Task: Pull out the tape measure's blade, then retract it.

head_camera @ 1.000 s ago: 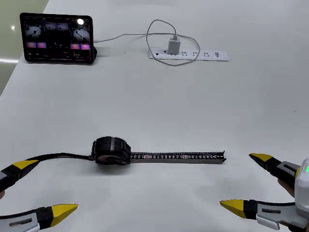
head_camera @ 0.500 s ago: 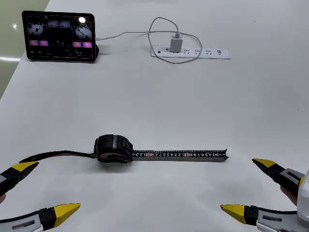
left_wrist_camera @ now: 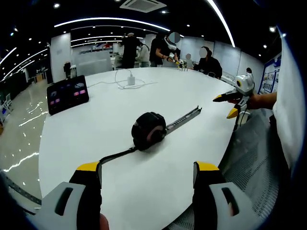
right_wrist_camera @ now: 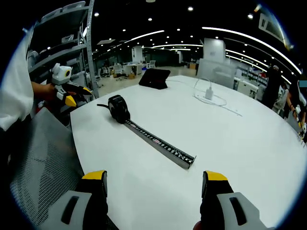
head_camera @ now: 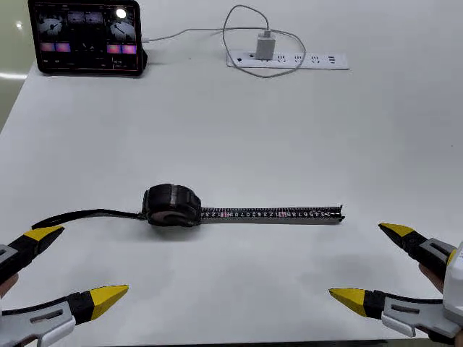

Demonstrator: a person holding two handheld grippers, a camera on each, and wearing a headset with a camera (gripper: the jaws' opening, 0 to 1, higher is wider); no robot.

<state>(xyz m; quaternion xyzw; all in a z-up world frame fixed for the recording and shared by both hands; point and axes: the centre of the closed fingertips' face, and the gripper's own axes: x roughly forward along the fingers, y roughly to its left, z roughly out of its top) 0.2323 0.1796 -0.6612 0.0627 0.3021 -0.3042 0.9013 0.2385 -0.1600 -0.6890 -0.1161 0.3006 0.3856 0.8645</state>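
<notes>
A black tape measure (head_camera: 171, 205) lies on the white table (head_camera: 239, 137), its blade (head_camera: 271, 214) drawn out to the right and its black strap (head_camera: 90, 215) trailing left. In the left gripper view the case (left_wrist_camera: 149, 130) is ahead of the jaws. The blade's tip (right_wrist_camera: 186, 160) lies just ahead of the right jaws, the case (right_wrist_camera: 118, 107) farther off. My left gripper (head_camera: 71, 269) hovers open at the near left edge, my right gripper (head_camera: 369, 266) open at the near right. Both are apart from the tape and hold nothing. Yellow fingertips (left_wrist_camera: 88, 167) (right_wrist_camera: 214, 176) frame each gripper view.
A lit tablet (head_camera: 87, 36) stands at the far left of the table. A white power strip (head_camera: 289, 61) with a charger and looped cable sits at the far middle. People stand beyond the table in the left gripper view. The table's near edge runs just under both grippers.
The head camera has tilted, shifting the picture slightly. Both grippers stay open near the front edge; the tape measure with its blade out has not moved.
</notes>
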